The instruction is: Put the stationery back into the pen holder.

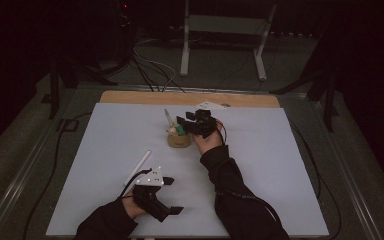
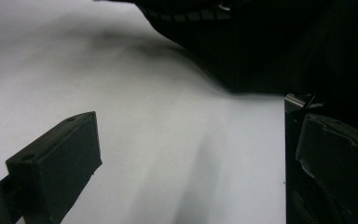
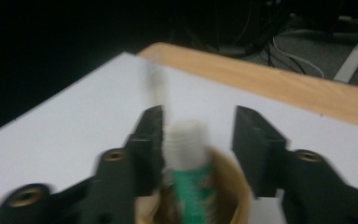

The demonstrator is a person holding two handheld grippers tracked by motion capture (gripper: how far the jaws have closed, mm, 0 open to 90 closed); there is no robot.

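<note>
A green tube with a white threaded cap [image 3: 186, 154] stands upright in a small tan cup [image 3: 235, 196], which sits on the pale surface [image 1: 280, 165] a little beyond its middle, towards the far wooden edge. In the right gripper view the tube's cap rises between the two black jaws of the right gripper [image 3: 198, 140]; the jaw at the picture's left lies right against the cap, while the other stands apart from it with a clear gap, so the jaws are partly open and not clamped on the tube. That view is blurred, and no brand, label or writing can be read on the tube or the cup. A pale, thin stick-like thing [image 1: 168, 119] leans up out of the cup on its far side; what it is cannot be told. In the high view the right gripper hangs just over the cup, the hand reaching in from the near right. Well apart, near the front left part of the surface, the left gripper [image 1: 172, 210] rests low with its grey plate uppermost; in the left gripper view its two jaws stand wide apart over bare surface, with nothing between them. Just beyond it a white rod [image 1: 138, 167] lies flat on the surface, slanting away. A dark sleeve [image 2: 270, 51] crosses the top of the left gripper view.
</note>
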